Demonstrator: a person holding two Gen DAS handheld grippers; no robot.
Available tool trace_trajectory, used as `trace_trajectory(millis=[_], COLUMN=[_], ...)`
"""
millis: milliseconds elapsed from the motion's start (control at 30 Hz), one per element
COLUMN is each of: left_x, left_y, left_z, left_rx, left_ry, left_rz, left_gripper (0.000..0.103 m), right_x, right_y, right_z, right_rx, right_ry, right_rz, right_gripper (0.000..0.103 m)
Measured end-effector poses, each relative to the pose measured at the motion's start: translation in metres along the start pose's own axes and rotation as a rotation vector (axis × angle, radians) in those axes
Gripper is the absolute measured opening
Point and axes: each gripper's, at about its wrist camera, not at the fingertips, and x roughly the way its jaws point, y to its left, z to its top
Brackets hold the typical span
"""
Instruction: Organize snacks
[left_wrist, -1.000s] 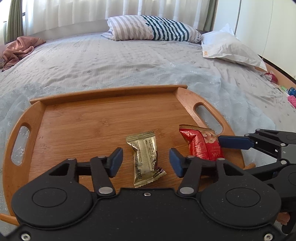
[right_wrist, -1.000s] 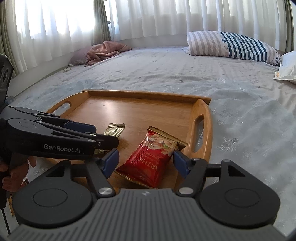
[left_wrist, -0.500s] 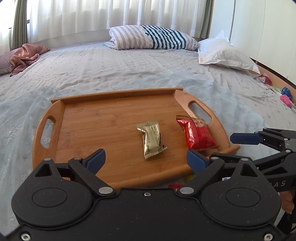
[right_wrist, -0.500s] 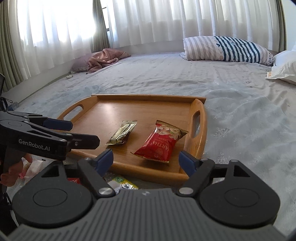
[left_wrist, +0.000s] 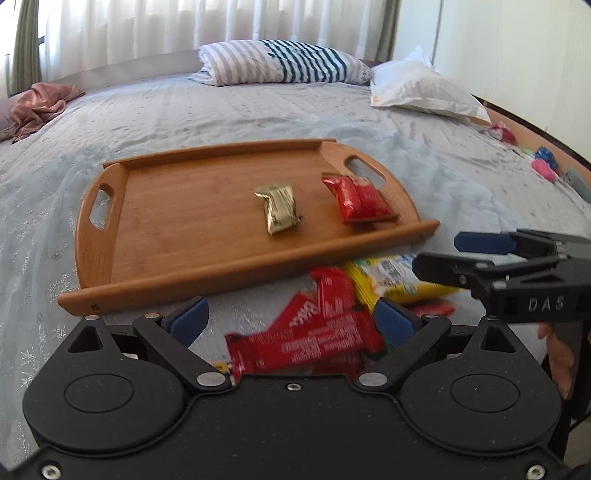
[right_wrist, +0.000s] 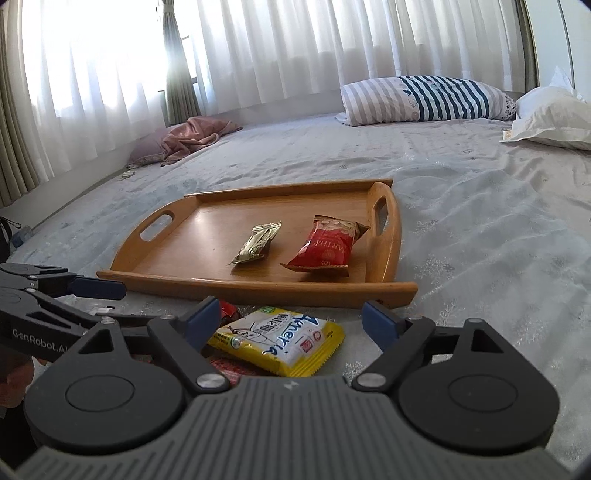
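A wooden tray (left_wrist: 177, 221) (right_wrist: 207, 236) lies on the bed. On it are a gold snack packet (left_wrist: 277, 207) (right_wrist: 256, 242) and a red snack bag (left_wrist: 360, 199) (right_wrist: 327, 245) near its right handle. In front of the tray, on the bedspread, lie red snack bars (left_wrist: 306, 332) and a yellow snack packet (left_wrist: 391, 277) (right_wrist: 280, 339). My left gripper (left_wrist: 291, 319) is open above the red bars. My right gripper (right_wrist: 291, 319) is open above the yellow packet. Both are empty.
A striped pillow (left_wrist: 280, 62) (right_wrist: 424, 98) and a white pillow (left_wrist: 421, 85) (right_wrist: 550, 118) lie at the head of the bed. A pink cloth (left_wrist: 37, 107) (right_wrist: 192, 138) lies by the curtains. Small toys (left_wrist: 543, 162) sit at the bed's right edge.
Both grippers have pulled back from the tray and opened wider, leaving the gold packet and red bag on it. The loose snacks in front of the tray have come into view.
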Motion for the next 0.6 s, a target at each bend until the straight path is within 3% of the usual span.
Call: trace_trajectory(millis=[67,233,433,533,600], left_x=[-0.001,-0.003,-0.003,-0.003,-0.004], left_y=[-0.005,-0.014,-0.019,-0.016,-0.015], left_z=[-0.005,-0.009,-0.011,-0.012,-0.012], left_rx=[0.033,0.103,0.145,0.133,0.128], left_ry=[0.0,-0.002,0.01,0.034,0.051], left_rz=[-0.004,-0.017,-0.035,-0.071,-0.088], left_gripper=[0.092,0.068,0.063,0.051,0.049], right_x=[-0.002,0.0,0.006,0.014,0.018], right_y=[0.0,0.002,0.004,0.008,0.01], right_z=[-0.003,-0.01,-0.013,-0.011,-0.01], right_rx=[0.014,0.017,0.022,0.016,0.011], right_ry=[0.012,0.042,0.066,0.077,0.084], right_rz=[0.007,0.0,0.01,0.008,0.005], right_gripper=[0.092,0.092,0.092,0.092,0.092])
